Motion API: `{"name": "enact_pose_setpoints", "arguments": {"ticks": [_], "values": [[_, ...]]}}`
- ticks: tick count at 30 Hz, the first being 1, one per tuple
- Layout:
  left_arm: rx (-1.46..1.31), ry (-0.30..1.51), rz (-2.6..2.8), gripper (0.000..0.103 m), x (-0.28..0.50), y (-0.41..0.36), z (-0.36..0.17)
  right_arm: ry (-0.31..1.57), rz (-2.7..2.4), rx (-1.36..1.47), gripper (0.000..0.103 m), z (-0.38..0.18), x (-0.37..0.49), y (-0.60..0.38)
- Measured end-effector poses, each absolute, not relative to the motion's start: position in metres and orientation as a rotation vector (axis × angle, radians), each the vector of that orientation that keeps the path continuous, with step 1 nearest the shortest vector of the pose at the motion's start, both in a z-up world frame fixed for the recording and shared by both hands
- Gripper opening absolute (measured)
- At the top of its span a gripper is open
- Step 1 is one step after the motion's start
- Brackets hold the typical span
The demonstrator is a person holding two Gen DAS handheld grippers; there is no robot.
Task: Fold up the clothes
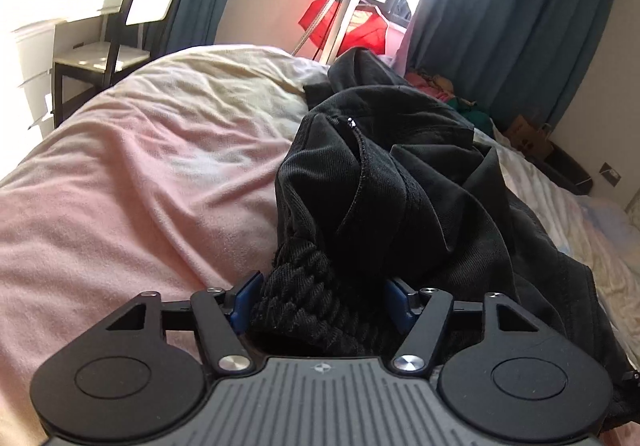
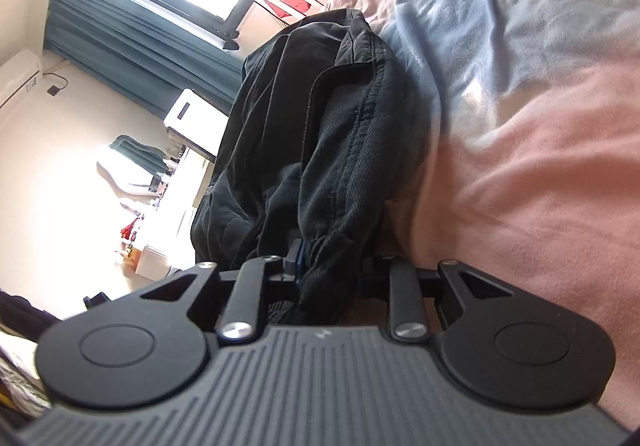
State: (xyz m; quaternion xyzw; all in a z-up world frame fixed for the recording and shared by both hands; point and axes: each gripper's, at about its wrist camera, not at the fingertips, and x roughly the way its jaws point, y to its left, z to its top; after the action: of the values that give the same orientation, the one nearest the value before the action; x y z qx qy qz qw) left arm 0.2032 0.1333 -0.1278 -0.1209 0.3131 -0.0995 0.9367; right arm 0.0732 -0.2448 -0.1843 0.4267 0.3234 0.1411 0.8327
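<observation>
A black garment (image 1: pixel 400 186) lies bunched on the pink bed cover (image 1: pixel 120 186). Its ribbed band fills the gap between the blue pads (image 1: pixel 243 300) of my left gripper (image 1: pixel 322 298), whose jaws stand wide apart; I see no firm pinch. In the right wrist view the same black garment (image 2: pixel 320 126) rises in a heap from my right gripper (image 2: pixel 332 266). That gripper is shut on a fold of seamed cloth, and the cloth hides most of its pads. The camera is rolled, so the bed (image 2: pixel 540 186) runs up the right side.
A white chair (image 1: pixel 132 26) and white desk (image 1: pixel 40 18) stand left of the bed. Teal curtains (image 1: pixel 512 26) flank a bright window, with a rack and red cloth (image 1: pixel 352 22) below. More clothes and a box (image 1: pixel 528 138) lie at the right.
</observation>
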Motion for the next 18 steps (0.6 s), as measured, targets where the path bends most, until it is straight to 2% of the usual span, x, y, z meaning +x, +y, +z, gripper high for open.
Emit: {"name": "enact_pose_setpoints", "arguments": {"ticks": [6,12,18], "values": [[-0.321,0.517,-0.213,0.030,0.202,0.128,-0.109,0.716,0.340,0.900,0.026,-0.185,0.070,-0.241],[-0.454,0.433,-0.185,0.019,0.221,0.155,-0.070,0.726,0.399,0.947,0.025,-0.172,0.071,-0.214],[-0.401,0.383,-0.118,0.017,0.254,0.220,0.000,0.687,0.547,1.035,0.025,-0.159,0.087,-0.135]]}}
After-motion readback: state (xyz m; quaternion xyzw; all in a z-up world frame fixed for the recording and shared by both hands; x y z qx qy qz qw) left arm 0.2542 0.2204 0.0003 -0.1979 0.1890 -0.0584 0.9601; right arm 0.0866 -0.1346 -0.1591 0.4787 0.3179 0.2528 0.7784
